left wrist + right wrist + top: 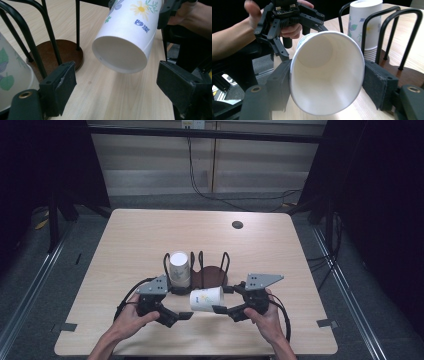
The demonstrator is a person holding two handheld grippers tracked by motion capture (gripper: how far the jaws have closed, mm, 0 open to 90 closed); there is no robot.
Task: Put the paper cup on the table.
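A paper cup (pixel 206 298) lies sideways above the table (pixel 280 260), pinched in the right gripper (pixel 223 310), left gripper (pixel 181 316) wide open and empty beside it, stack (pixel 179 268) waiting in the rack (pixel 210 270).

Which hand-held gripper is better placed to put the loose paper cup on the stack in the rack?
Right. The right hand-held gripper already clamps the paper cup, lying sideways beside the rack with the stack. The left hand-held gripper stands open, holding nothing.
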